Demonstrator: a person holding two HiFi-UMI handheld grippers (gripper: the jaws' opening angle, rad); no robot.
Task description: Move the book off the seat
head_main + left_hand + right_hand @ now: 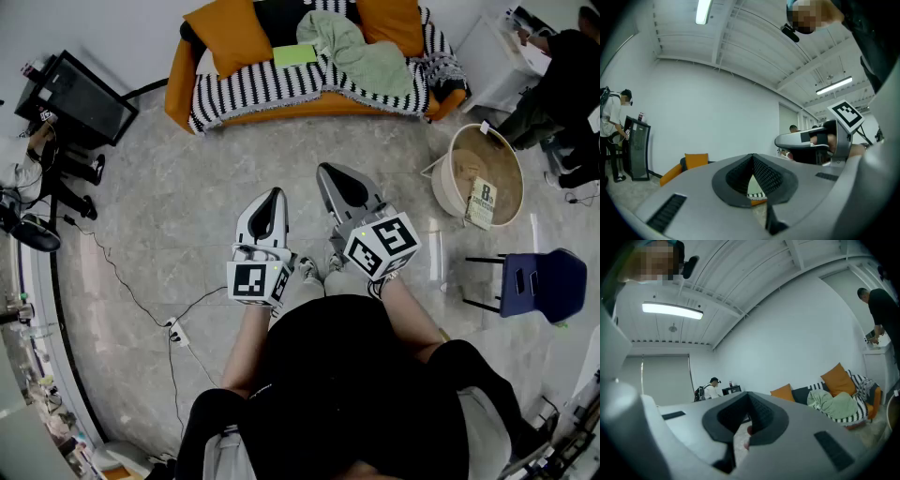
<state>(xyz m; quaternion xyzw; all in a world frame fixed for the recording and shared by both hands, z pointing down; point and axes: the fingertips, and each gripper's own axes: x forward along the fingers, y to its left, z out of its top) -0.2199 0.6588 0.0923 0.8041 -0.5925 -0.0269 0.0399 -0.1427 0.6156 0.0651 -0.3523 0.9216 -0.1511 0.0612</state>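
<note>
A light-green book [293, 54] lies flat on the seat of the orange sofa [178, 75], on a black-and-white striped throw between an orange cushion [228, 33] and a crumpled green blanket [361, 52]. Both grippers hang over the bare floor, well short of the sofa, close in front of the person's body. My left gripper [275, 194] is shut with nothing in it, its jaws [753, 157] meeting at the tip. My right gripper [324, 170] sits beside it, a little nearer the sofa, also shut and empty [749, 394]. The book does not show in either gripper view.
A round woven basket [454, 150] holding a printed booklet stands at the right, with a blue chair [539, 283] nearer. A black screen on a stand [80, 94] is at the left. A cable and power strip [176, 330] cross the floor. A person [562, 75] works at a white table, far right.
</note>
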